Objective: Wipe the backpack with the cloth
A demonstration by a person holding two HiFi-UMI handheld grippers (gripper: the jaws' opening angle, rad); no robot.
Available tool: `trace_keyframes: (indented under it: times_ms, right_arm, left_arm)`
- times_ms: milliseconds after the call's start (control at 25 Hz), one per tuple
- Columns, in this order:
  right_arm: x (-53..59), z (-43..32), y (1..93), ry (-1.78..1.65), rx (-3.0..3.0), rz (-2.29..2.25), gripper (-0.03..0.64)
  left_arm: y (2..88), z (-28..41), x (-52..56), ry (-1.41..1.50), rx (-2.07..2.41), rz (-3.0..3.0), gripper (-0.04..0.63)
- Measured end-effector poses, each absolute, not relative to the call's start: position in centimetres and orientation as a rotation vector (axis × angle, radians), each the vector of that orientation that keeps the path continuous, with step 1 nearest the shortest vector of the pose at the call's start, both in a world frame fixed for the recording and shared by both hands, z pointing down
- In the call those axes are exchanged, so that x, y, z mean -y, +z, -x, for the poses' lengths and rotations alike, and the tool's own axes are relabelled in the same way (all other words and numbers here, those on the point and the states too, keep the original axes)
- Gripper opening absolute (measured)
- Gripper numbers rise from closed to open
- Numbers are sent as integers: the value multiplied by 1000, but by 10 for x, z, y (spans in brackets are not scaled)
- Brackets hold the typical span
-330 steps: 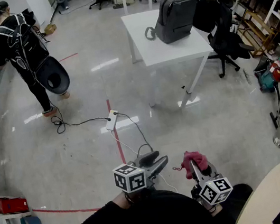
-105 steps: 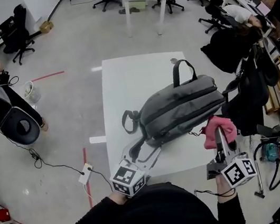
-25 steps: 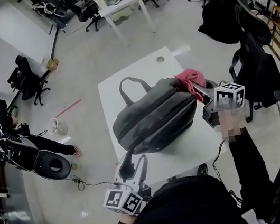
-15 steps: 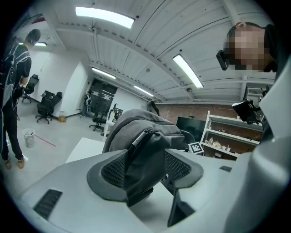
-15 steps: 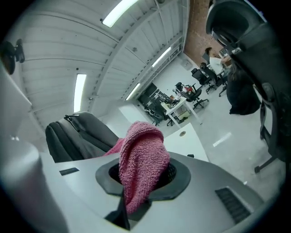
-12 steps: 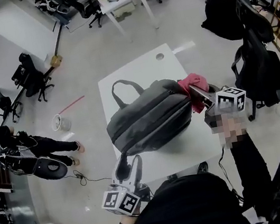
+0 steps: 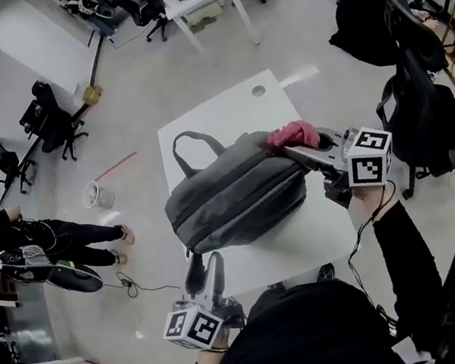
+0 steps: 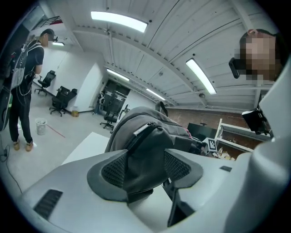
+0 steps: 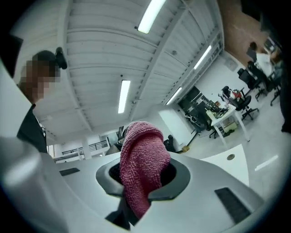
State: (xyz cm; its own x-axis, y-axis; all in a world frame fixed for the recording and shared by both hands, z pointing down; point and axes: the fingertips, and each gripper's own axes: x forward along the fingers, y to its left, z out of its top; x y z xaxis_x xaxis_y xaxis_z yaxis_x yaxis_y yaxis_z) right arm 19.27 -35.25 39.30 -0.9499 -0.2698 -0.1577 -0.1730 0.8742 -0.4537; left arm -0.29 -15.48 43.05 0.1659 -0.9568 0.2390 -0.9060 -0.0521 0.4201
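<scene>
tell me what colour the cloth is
The cloth is pink, clearest in the right gripper view.

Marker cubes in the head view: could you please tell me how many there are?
2. One marker cube sits on the left tongs, by the near edge of the table; the other on the right tongs, beside the right end of the backpack. None seems hidden.

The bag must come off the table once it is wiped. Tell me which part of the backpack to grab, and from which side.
Grab the carry handle of the backpack. It stands out as an open loop at the bag's far end, over bare table, so one jaw can probably slip through it. Come in from the table's far side and close across the strap.
</scene>
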Motion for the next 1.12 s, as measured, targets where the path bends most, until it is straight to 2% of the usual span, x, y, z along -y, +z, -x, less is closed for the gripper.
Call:
trace_keyframes:
  times_ms: [240,480,640,960,1040,1120]
  right_arm:
    - [357,-204,487,-820,-2890,332,89]
    - [369,-220,609,-1332,-2749,821,91]
    - [378,-230,587,-1282,-2654,965,89]
    - [370,-220,383,-834,-2499,559,89]
    - [377,-217,397,-810,-2524,598,89]
    - [395,-221,463,-994,-2478,716,89]
  left_arm:
    - [431,5,160,-151,1750,-1969,259]
    - [430,6,165,-150,1744,-1972,258]
    - [429,7,169,-146,1744,-1980,256]
    - [431,5,162,-147,1754,-1974,256]
    - [432,5,162,-143,1753,-1972,256]
    - [434,4,161,-135,1751,-1973,256]
